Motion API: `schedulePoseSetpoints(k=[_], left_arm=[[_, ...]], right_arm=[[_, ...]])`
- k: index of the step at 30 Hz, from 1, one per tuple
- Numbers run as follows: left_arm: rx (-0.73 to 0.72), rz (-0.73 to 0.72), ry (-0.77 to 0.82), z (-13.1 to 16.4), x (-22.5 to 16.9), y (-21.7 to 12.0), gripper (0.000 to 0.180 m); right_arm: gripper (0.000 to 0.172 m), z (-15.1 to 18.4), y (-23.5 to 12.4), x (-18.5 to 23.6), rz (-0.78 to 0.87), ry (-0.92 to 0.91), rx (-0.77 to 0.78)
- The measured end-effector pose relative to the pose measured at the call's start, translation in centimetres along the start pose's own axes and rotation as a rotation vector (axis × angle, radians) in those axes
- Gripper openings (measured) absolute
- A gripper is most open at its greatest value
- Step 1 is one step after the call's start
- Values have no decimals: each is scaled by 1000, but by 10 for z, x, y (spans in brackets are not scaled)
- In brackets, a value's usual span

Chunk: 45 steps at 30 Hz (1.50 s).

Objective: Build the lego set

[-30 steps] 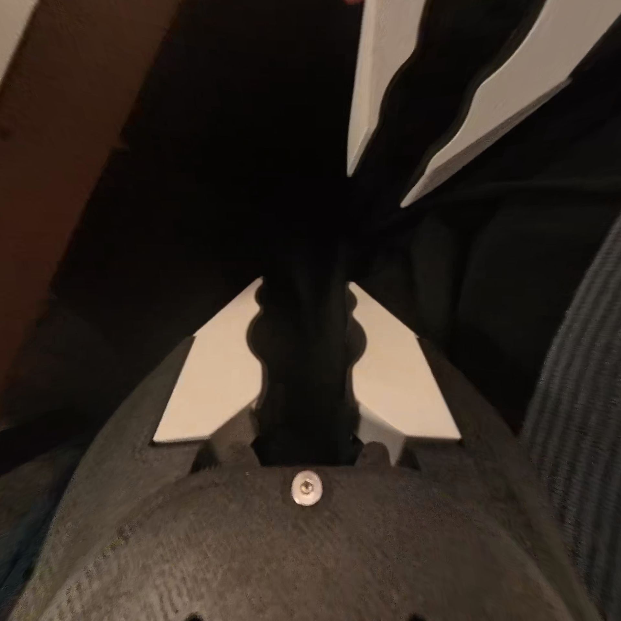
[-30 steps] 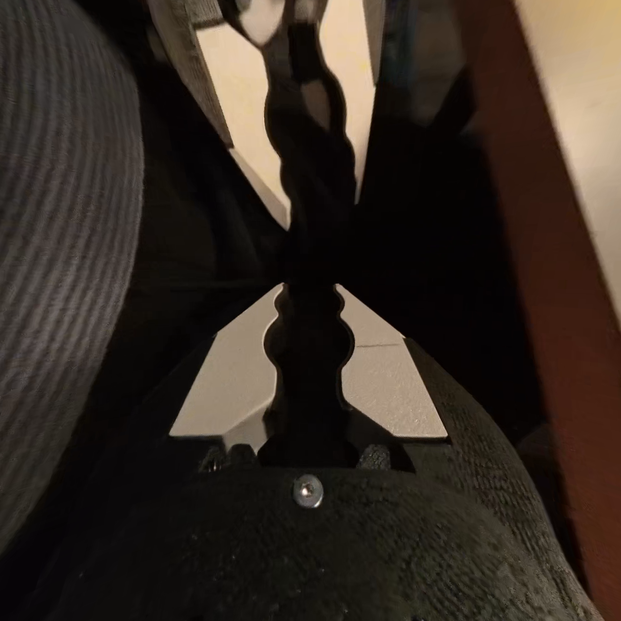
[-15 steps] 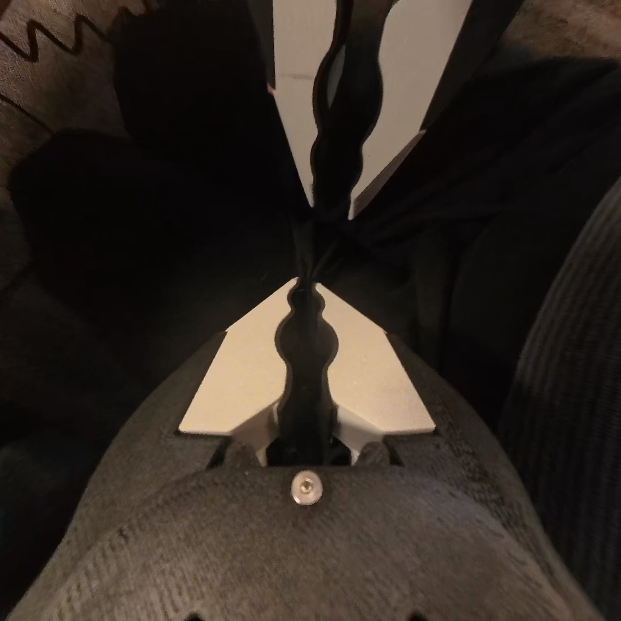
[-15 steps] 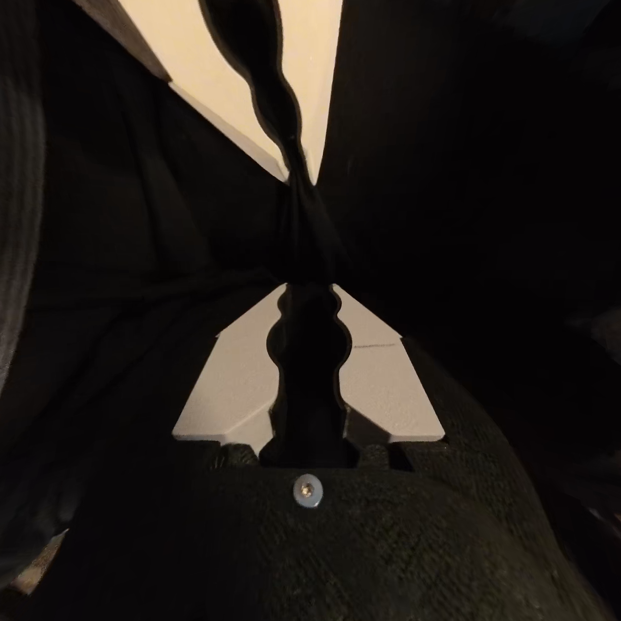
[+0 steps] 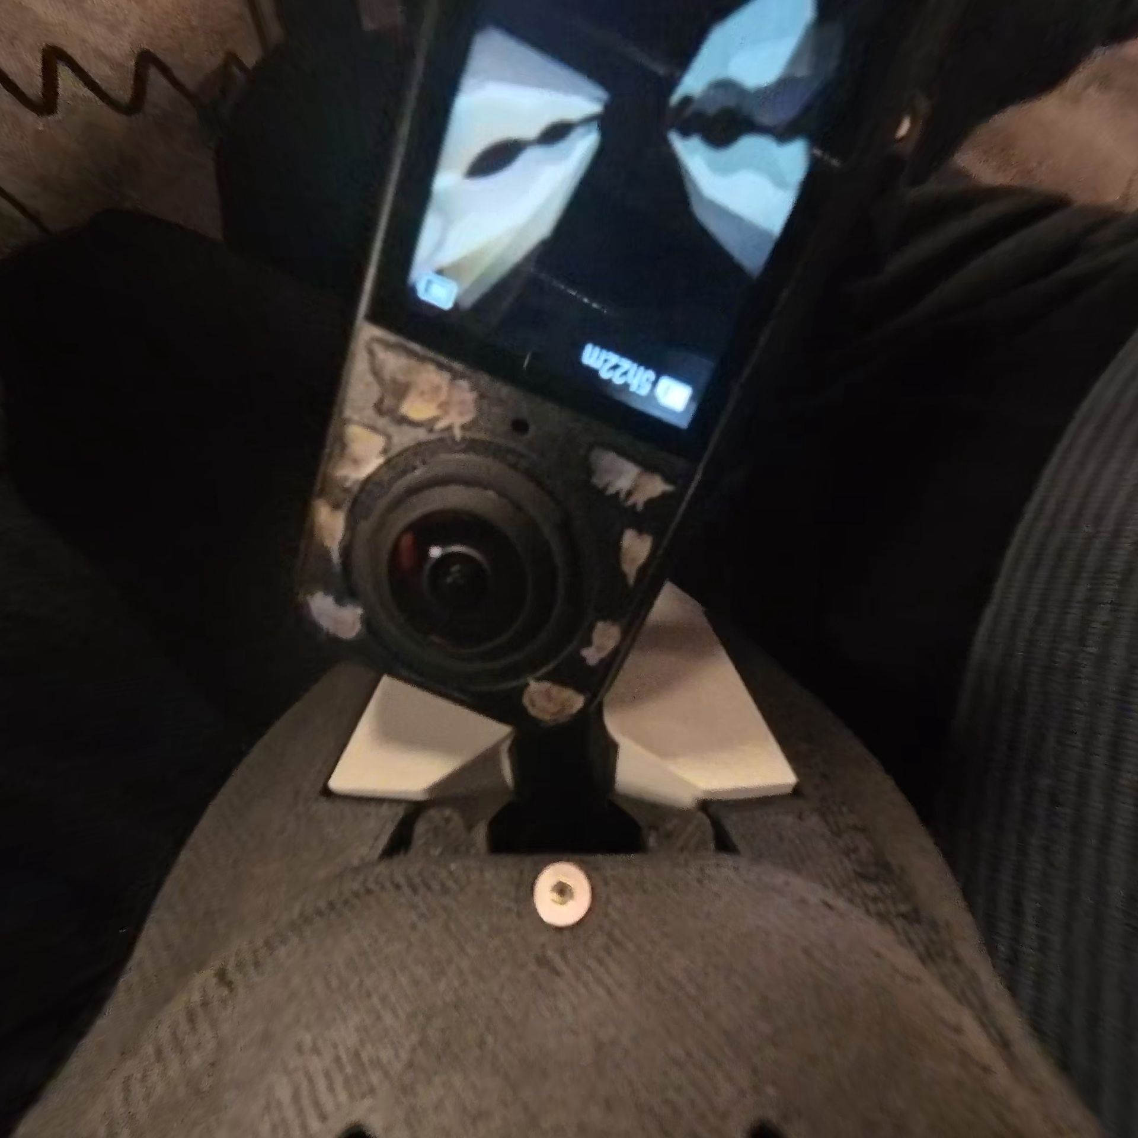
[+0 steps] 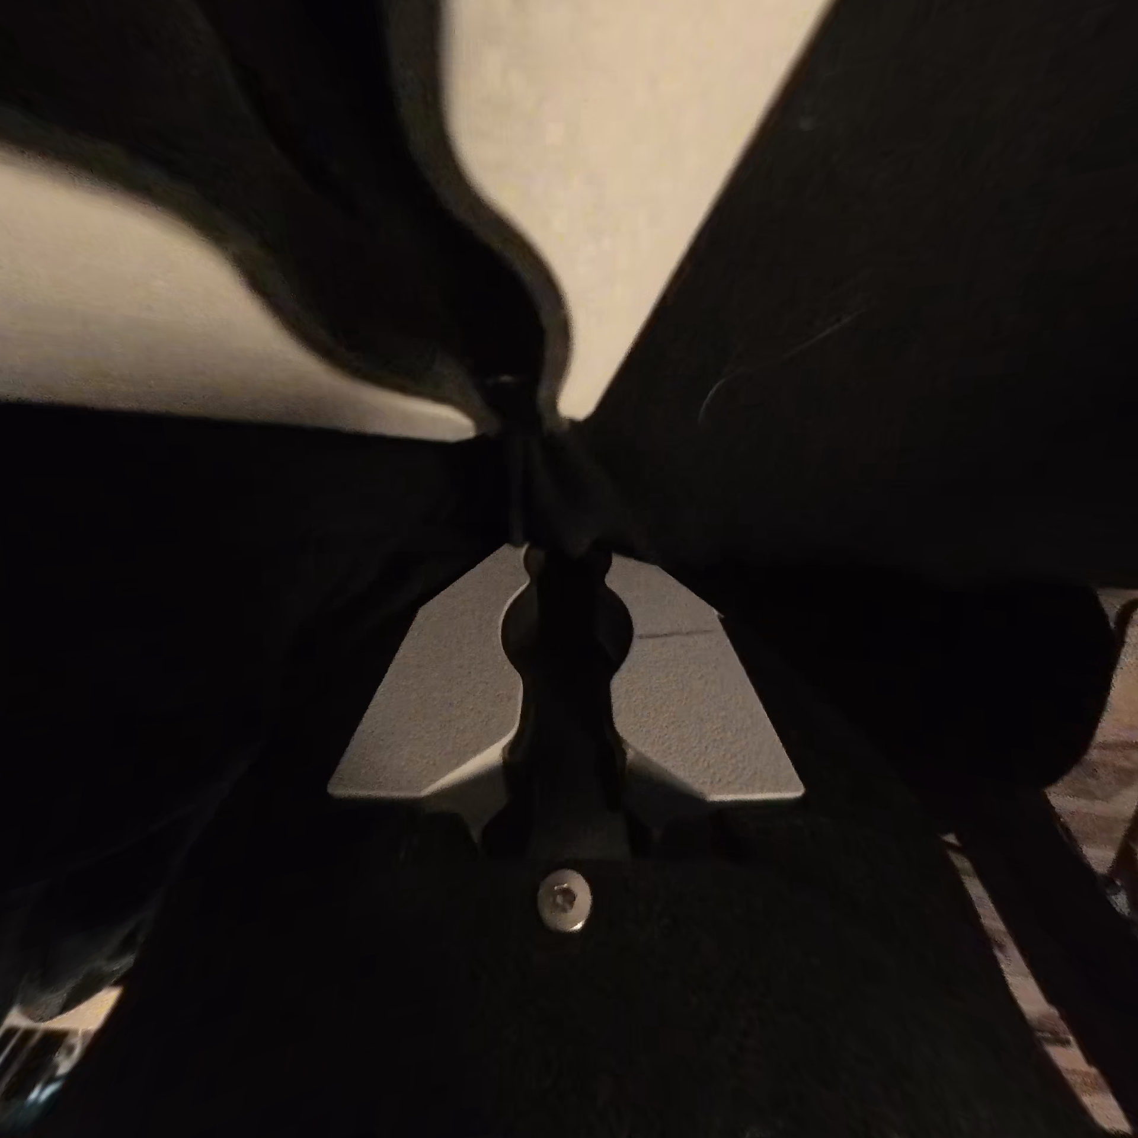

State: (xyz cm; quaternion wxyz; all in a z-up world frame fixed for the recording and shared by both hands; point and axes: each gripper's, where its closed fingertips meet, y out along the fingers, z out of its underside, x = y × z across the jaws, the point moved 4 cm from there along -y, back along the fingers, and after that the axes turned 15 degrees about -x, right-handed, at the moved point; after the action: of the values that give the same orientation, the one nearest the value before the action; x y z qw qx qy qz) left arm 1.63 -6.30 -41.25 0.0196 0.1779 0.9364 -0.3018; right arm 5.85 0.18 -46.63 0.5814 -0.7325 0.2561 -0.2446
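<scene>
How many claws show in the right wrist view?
2. Its own claw sits at bottom centre, and the other claw is above it, tips facing. A black cloth runs between them.

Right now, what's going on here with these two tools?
A person holds two handheld tools tip to tip in dim light. The right tool is pinched on a bunch of black cloth, and the left tool appears to grip the same cloth just beyond it. In the left wrist view, the right tool's camera is so close that it hides the left tool's own fingertips.
</scene>
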Motion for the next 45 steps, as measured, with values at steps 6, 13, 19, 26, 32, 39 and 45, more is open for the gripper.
schedulePoseSetpoints(k=[6,13,19,26,32,39,45], left_arm=[[-39,-10,-55,2,0,-5,2],[-70,-10,-86,3,1,-6,3],[-89,-14,-74,1,0,-6,2],[-100,-45,-27,2,-3,-10,1],[-101,-20,-68,0,-3,-8,1],[-328,61,11,-56,-4,-25,0],[-700,-125,129,-191,64,-51,22]], right_arm=[[2,-5,-16,1,-23,-29,-221],[1,2,-46,3,29,39,-581],[2,8,-57,4,67,47,-689],[2,16,-62,5,94,45,-727],[1,14,-100,-5,275,-11,-959],[1,38,-243,-98,723,31,-1084],[1,93,-247,-233,770,183,-923]])
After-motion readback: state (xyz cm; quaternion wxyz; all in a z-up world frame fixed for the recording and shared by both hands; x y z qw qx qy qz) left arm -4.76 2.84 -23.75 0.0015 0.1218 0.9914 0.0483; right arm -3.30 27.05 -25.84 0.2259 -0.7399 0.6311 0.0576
